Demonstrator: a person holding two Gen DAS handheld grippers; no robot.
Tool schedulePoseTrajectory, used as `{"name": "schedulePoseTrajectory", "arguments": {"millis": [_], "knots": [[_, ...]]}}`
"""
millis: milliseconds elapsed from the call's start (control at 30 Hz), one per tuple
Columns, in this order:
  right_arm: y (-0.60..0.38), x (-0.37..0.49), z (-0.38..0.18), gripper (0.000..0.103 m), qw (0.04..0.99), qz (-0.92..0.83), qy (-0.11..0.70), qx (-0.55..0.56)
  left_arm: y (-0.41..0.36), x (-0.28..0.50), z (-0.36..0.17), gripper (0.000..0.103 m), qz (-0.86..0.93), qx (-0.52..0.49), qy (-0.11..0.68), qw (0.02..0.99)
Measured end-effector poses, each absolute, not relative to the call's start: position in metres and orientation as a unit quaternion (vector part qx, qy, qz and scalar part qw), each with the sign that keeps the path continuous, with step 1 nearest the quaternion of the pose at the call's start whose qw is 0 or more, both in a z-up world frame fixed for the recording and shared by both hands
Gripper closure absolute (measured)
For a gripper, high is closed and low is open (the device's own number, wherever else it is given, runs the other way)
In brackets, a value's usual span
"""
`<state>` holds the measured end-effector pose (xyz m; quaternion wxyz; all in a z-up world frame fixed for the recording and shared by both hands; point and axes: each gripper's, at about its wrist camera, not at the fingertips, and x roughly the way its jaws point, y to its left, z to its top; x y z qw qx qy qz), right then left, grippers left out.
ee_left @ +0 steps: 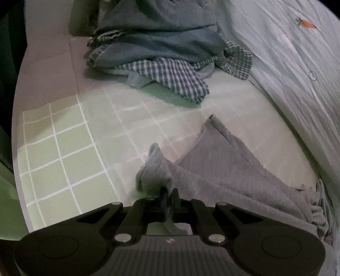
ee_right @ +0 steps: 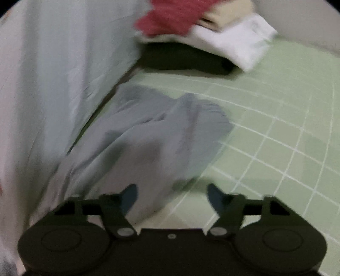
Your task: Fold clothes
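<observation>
mostly blurred: left tongs point(ee_left: 167, 195) clenched on grey garment point(ee_left: 223, 157), hem hidden; right tongs point(ee_right: 172, 192) released, perhaps hovering.

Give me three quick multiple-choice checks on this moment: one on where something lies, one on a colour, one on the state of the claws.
1. Where does the checked blue-and-white cloth lie in the left wrist view?
A. Under the grey garment by the claw
B. At the foot of the blue clothes pile, beyond the grey garment
C. On the white folded item

2. What colour is the crumpled item atop the far stack in the right wrist view?
A. Red
B. Yellow
C. Black

3. How do the claws stand?
A. Both open
B. Left shut on cloth, right open
C. Left open, right shut on cloth

Answers:
1 B: it spreads from under the blue clothes pile, with bare green sheet between it and the grey garment.
2 A: it reads red above the white folded item.
3 B: the left claw pinches a bunched edge of the garment; the right claw has its fingers wide apart with nothing between them.
</observation>
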<state>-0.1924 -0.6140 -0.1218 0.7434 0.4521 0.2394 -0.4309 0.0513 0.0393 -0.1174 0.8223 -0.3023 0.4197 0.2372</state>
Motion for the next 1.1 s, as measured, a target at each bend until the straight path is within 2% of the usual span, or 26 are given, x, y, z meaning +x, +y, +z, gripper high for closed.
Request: {"name": "schedulePoseTrajectory", "arguments": {"millis": [67, 200, 333, 400, 433, 467, 500, 633, 833, 933, 1100], "knots": [[-0.628, -0.192, -0.127, 0.05, 0.726, -0.447, 0.23, 0.47, 0.042, 0.054, -0.114, 0.101, 0.243, -0.307, 0.416, 0.821], [-0.648, -0.179, -0.126, 0.045, 0.721, -0.471, 0.233, 0.452, 0.045, 0.061, -0.104, 0.101, 0.253, -0.299, 0.406, 0.826], [-0.664, -0.172, -0.136, 0.048, 0.712, -0.466, 0.233, 0.472, 0.047, 0.067, -0.094, 0.102, 0.253, -0.29, 0.399, 0.832], [-0.667, -0.169, -0.14, 0.059, 0.712, -0.461, 0.226, 0.478, 0.047, 0.069, -0.092, 0.102, 0.245, -0.293, 0.396, 0.835], [-0.668, -0.168, -0.139, 0.068, 0.717, -0.458, 0.224, 0.476, 0.045, 0.071, -0.09, 0.102, 0.241, -0.29, 0.396, 0.837], [-0.668, -0.166, -0.138, 0.095, 0.721, -0.455, 0.223, 0.473, 0.043, 0.073, -0.09, 0.102, 0.237, -0.286, 0.396, 0.84], [-0.669, -0.165, -0.136, 0.1, 0.726, -0.451, 0.221, 0.47, 0.041, 0.075, -0.089, 0.102, 0.235, -0.282, 0.395, 0.842], [-0.665, -0.184, -0.107, 0.1, 0.752, -0.461, 0.19, 0.43, 0.046, 0.086, -0.076, 0.103, 0.234, -0.292, 0.369, 0.851], [-0.654, -0.229, -0.046, 0.101, 0.791, -0.487, 0.124, 0.35, 0.076, 0.091, -0.025, 0.103, 0.237, -0.29, 0.294, 0.879], [-0.649, -0.252, -0.016, 0.101, 0.806, -0.497, 0.091, 0.308, 0.084, 0.08, -0.023, 0.103, 0.257, -0.273, 0.287, 0.881], [-0.64, -0.28, -0.068, 0.1, 0.76, -0.522, 0.173, 0.346, 0.09, 0.063, -0.075, 0.103, 0.287, -0.3, 0.355, 0.837]]}}
